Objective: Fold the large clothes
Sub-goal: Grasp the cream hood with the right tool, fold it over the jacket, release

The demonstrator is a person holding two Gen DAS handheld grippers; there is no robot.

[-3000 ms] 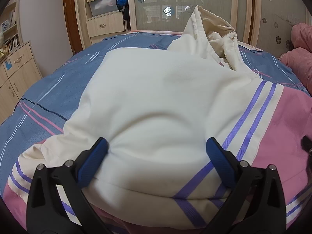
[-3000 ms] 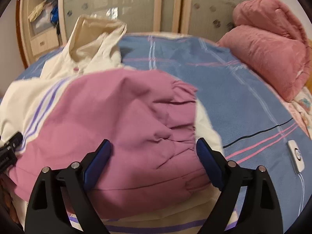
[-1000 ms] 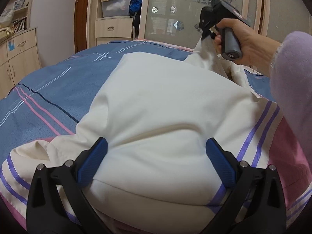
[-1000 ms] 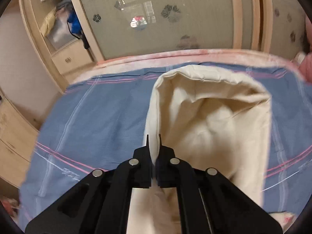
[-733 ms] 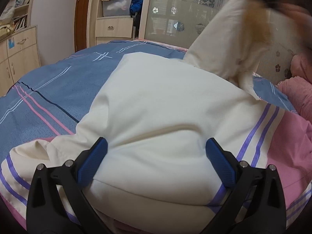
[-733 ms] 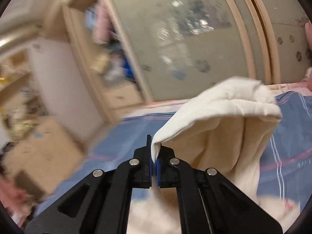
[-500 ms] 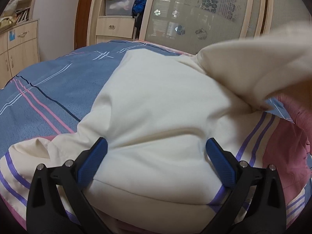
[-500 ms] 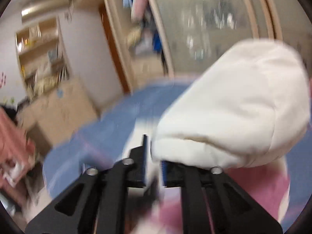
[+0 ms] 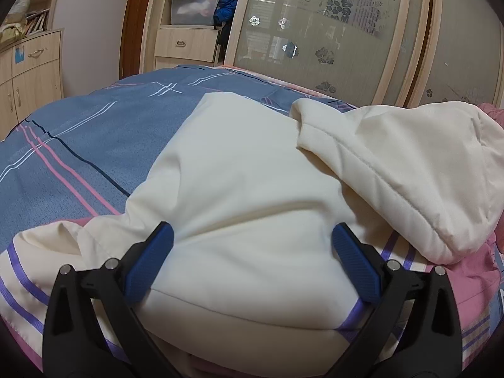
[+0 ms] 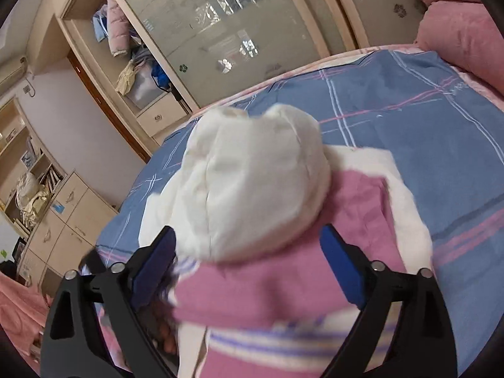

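Since a second ago our right gripper (image 10: 249, 252) has let go of the hood (image 9: 409, 170), which it then held pinched and lifted; now the hood lies flipped forward onto the jacket (image 9: 239, 189), covering part of its cream back and pink panel. Its fingers (image 10: 340, 264) have gone from shut to spread wide, hanging just above the hood with nothing between them. Our left gripper (image 9: 252, 258) has not shifted: its two fingers (image 9: 148, 261) stay wide apart, pressing down on the cream back of the jacket near its lower edge.

We count one jacket, one hood, two grippers with two blue-padded fingers each. The jacket lies on the bed (image 9: 78, 132), on the blue striped cover, with its purple-striped hem nearest us. Beyond the jacket, past the far edge of the bed, stands one wardrobe (image 9: 315, 31) with frosted sliding doors. To the right of the jacket, at the bed's far corner, lies a pink quilt (image 10: 463, 31), folded in a stack.
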